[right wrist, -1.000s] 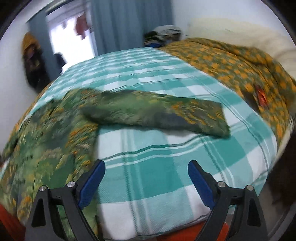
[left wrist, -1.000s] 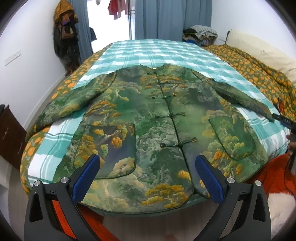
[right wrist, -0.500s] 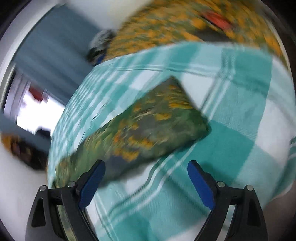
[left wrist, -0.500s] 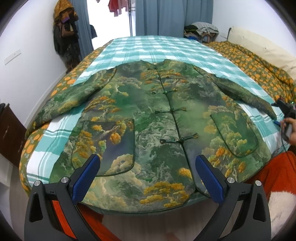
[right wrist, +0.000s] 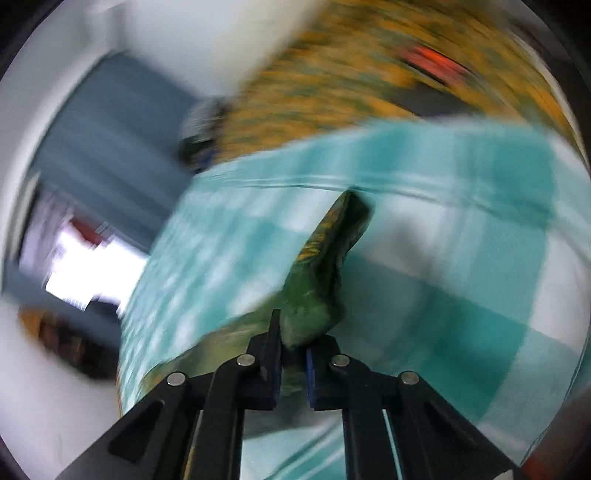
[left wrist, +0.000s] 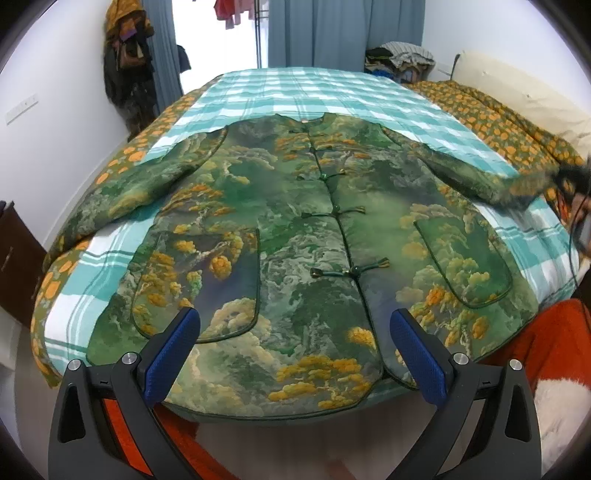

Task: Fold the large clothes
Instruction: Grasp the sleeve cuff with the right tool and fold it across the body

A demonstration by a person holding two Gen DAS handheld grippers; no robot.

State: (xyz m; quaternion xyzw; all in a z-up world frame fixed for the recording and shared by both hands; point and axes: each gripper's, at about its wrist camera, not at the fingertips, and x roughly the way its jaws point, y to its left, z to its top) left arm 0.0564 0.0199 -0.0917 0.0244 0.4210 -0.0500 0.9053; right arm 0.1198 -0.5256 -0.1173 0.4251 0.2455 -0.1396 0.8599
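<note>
A large green and orange landscape-print jacket [left wrist: 295, 240] lies flat, front up and buttoned, on a teal checked bed cover [left wrist: 325, 88], sleeves spread out. My left gripper [left wrist: 293, 354] is open and empty, hovering above the jacket's hem at the bed's near edge. My right gripper [right wrist: 293, 350] is shut on the cuff end of the jacket's right sleeve [right wrist: 325, 273], which is lifted off the cover. In the left wrist view the right gripper [left wrist: 570, 181] shows blurred at the far right holding the raised sleeve [left wrist: 480, 177].
An orange floral quilt [left wrist: 498, 122] and a cream pillow [left wrist: 517, 92] lie along the bed's right side. Clothes hang on the left wall [left wrist: 125, 55]. Blue curtains [left wrist: 332, 33] stand behind. A red and white rug [left wrist: 554, 362] lies at the lower right.
My right gripper has closed on the sleeve cuff and lifted it, swinging fast enough to blur its view. The left gripper has stayed open and edged closer over the hem.
</note>
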